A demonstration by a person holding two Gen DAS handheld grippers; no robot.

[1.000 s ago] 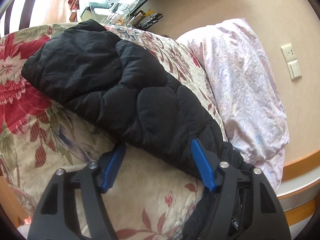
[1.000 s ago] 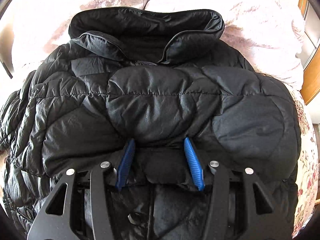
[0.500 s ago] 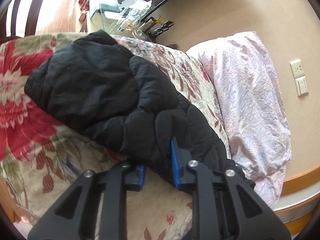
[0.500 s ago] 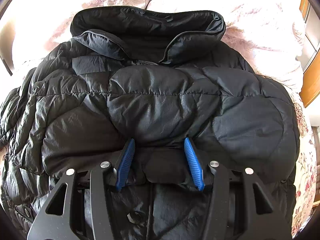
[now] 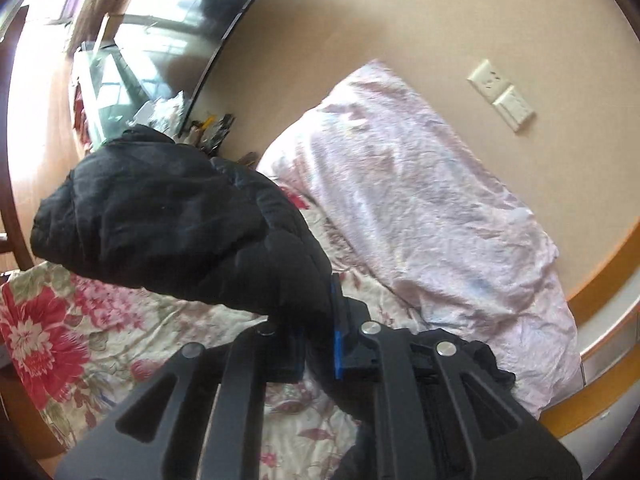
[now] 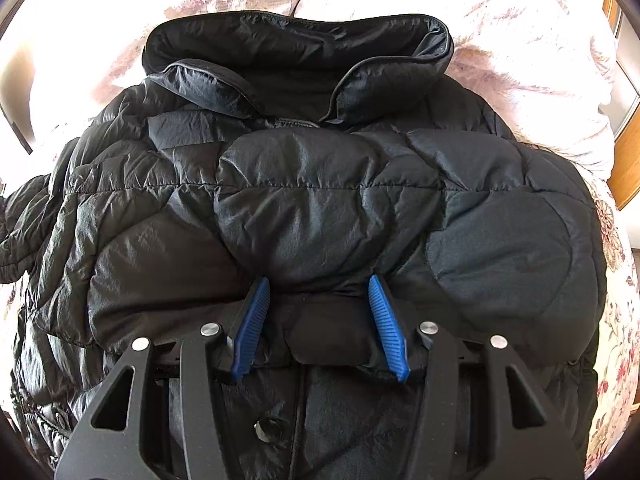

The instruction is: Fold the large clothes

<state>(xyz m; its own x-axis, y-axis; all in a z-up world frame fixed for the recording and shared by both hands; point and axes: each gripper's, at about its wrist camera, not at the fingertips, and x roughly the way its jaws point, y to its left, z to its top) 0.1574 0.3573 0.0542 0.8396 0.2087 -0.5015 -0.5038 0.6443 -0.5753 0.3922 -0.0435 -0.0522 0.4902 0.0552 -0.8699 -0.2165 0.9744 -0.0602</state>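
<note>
Left gripper (image 5: 316, 332): jaws just closed, blue pads clamped tight on black sleeve (image 5: 180, 224); fabric bunched between fingers; only one blue pad edge visible, other hidden behind cloth. Gripper tilted slightly downward and rolled to one side, sleeve hanging from it clear of bed (image 5: 120, 344).

Right gripper (image 6: 320, 320): pointing steeply down at jacket (image 6: 320, 208) front, jaws about half apart, both ribbed blue pads visible, a puffed fold of jacket between them, pads touching fabric on each side.
</note>
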